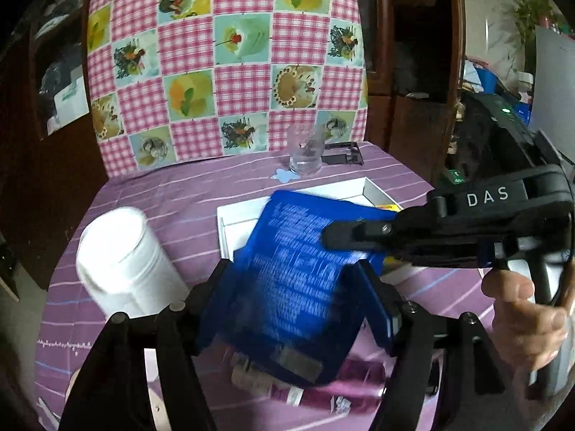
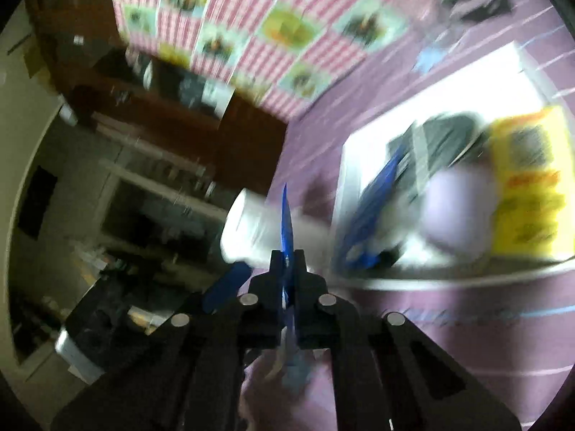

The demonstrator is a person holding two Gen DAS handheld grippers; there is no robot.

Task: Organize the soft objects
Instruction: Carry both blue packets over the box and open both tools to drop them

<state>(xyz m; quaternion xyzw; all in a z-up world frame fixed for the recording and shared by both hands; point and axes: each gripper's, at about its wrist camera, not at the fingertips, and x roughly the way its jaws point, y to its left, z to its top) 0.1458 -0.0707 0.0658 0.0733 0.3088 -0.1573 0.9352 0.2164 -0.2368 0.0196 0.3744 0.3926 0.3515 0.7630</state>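
Note:
A blue packet [image 1: 294,269] with white print hangs tilted over the purple striped table [image 1: 151,194], blurred. It lies between the wide-set pads of my left gripper [image 1: 293,273]; I see no squeeze in its sides. My right gripper [image 1: 330,233] comes in from the right, shut on the packet's upper right edge. In the right wrist view that gripper [image 2: 287,255] clamps the thin blue packet [image 2: 285,215] edge-on. Behind stands an open white box [image 1: 373,190]. The box [image 2: 355,151] holds a yellow packet [image 2: 528,186], a dark item [image 2: 449,136] and a lilac soft thing [image 2: 456,212].
A white roll [image 1: 118,251] stands at the left, close to the left finger. A clear glass [image 1: 305,154] and a black frame [image 1: 345,152] sit at the table's back edge before a checked cloth [image 1: 222,54]. A purple packet [image 1: 352,388] lies under the blue one. A hand [image 1: 521,309] holds the right gripper.

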